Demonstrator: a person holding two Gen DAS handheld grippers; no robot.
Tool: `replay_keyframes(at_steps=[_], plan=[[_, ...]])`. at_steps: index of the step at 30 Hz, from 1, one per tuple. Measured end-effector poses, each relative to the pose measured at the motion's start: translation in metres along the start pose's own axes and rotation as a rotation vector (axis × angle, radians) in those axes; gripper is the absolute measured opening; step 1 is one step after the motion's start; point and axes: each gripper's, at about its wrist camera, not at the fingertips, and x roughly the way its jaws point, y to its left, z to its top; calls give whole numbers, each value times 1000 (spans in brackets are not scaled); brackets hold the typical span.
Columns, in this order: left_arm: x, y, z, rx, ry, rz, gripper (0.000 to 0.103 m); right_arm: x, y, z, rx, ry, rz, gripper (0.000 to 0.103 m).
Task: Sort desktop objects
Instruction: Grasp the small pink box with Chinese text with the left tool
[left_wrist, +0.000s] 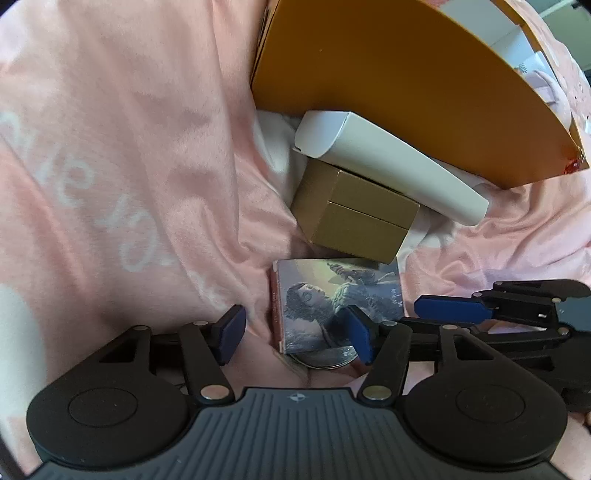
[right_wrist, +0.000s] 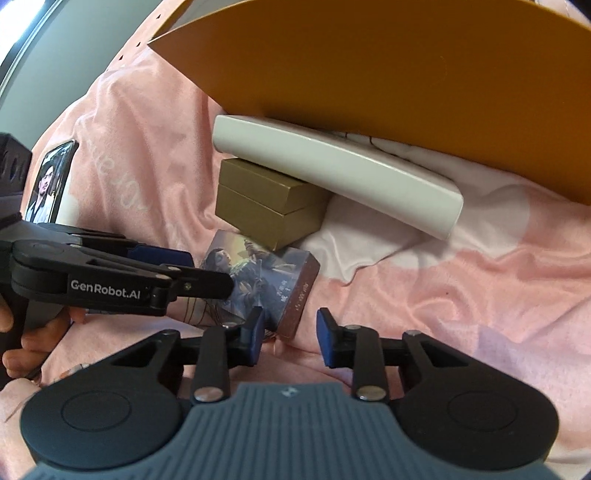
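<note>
Just ahead of both pairs of jaws, the illustrated box (left_wrist: 338, 306) lies flat on the pink blanket (left_wrist: 122, 173), its long axis running sideways. Left gripper (left_wrist: 295, 332) is spread, straddling its near left end; right gripper (right_wrist: 291, 338), also spread, sits at its corner. Beyond it lie the gold box (left_wrist: 354, 218) and white box (left_wrist: 391, 166).

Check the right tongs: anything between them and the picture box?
Nothing visible blocks them. The picture box lies just ahead of the open right tongs, its corner by the left finger. The gold box overlaps its far edge, and the left tongs already straddle it from the other side.
</note>
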Motion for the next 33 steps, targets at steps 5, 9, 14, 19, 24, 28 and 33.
replay_keyframes(at_steps=[5, 9, 14, 19, 24, 28, 33], plan=[[5, 0, 2, -17, 22, -50, 66, -3, 1, -1, -13, -6, -21, 30], [3, -3, 0, -10, 5, -90, 52, -6, 2, -2, -27, -17, -58, 30], [-4, -6, -3, 12, -39, -161, 50, -9, 2, -3, -46, -28, -120, 30], [-10, -18, -7, 78, -63, -211, 43, -14, 0, -5, -52, -46, -165, 30], [-18, -29, -9, 152, -107, -320, 38, -17, 1, -7, -70, -69, -181, 30], [-15, -34, -11, 144, -96, -268, 38, -15, -1, -8, -64, -61, -181, 30], [-18, -22, -7, 35, -110, -165, 60, -15, -1, -9, -60, -62, -176, 30]])
